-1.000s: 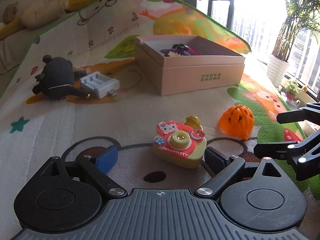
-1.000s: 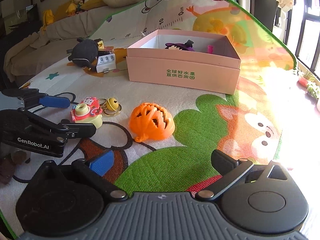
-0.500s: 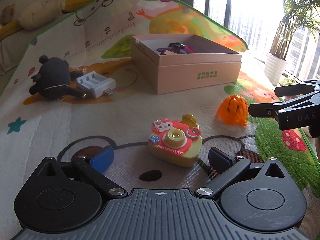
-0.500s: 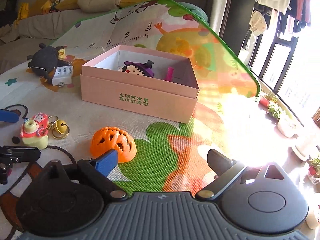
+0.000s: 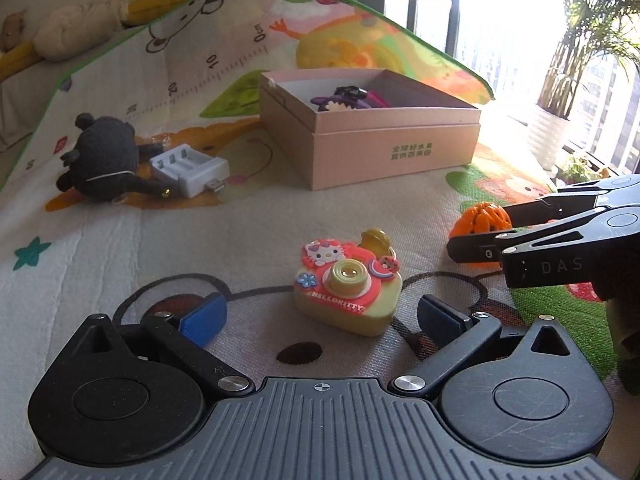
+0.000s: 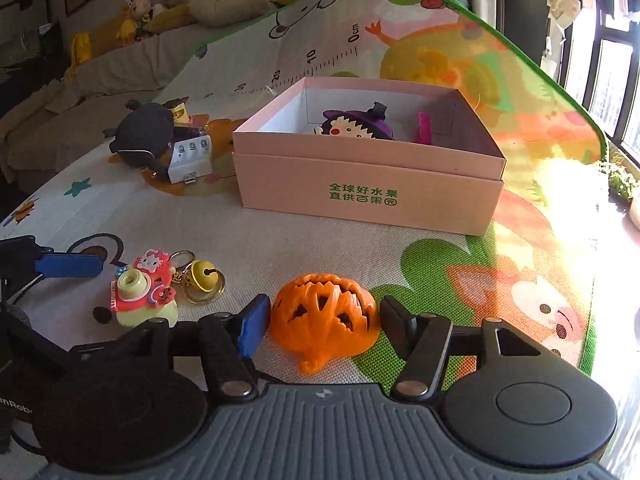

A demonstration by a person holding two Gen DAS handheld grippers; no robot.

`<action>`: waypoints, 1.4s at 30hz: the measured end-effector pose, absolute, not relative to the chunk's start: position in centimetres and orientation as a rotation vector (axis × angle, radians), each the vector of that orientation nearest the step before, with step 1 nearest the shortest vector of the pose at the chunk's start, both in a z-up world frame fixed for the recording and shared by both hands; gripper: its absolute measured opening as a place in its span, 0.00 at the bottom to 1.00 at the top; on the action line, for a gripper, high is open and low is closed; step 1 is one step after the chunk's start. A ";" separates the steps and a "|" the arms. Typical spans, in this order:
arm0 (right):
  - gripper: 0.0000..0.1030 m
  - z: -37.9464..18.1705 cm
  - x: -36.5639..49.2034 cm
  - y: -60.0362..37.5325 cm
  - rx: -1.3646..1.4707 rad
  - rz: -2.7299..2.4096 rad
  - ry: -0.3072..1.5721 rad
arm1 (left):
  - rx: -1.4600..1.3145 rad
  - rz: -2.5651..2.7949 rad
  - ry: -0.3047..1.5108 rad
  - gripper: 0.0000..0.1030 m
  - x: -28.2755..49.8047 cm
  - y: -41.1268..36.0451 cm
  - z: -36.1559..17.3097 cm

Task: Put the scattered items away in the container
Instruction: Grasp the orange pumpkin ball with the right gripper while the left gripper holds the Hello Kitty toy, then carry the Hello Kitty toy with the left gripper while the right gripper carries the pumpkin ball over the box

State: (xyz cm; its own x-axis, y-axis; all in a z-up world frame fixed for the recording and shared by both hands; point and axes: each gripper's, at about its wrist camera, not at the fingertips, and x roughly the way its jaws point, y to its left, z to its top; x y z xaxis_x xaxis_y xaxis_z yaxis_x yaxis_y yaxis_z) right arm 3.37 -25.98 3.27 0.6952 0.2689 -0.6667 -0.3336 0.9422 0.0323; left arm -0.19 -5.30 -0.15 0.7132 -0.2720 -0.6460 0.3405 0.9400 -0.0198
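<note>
Right gripper [image 6: 324, 322] closing around orange pumpkin shell [image 6: 324, 318], pads flank its sides, contact unclear. Hollow slotted plastic, probably light, slightly flexible: squeeze gently at the wide base. Left gripper [image 5: 320, 316] fully open, empty, astride Hello Kitty toy camera [image 5: 347, 292].

Occluded and cropped items

The pink box [image 6: 368, 192] near wall hides the lower parts of the purple-hatted doll [image 6: 354, 126] and magenta item [image 6: 424, 128]. The black plush [image 5: 102, 160] partly covers the white charger [image 5: 188, 168]; the potted plant [image 5: 576, 60] is washed out by window glare.
</note>
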 end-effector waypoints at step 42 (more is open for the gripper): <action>0.59 4.6 -4.2 -29.3 -0.106 0.274 0.691 | 0.273 -0.504 0.561 0.59 -4.2 -9.2 2.8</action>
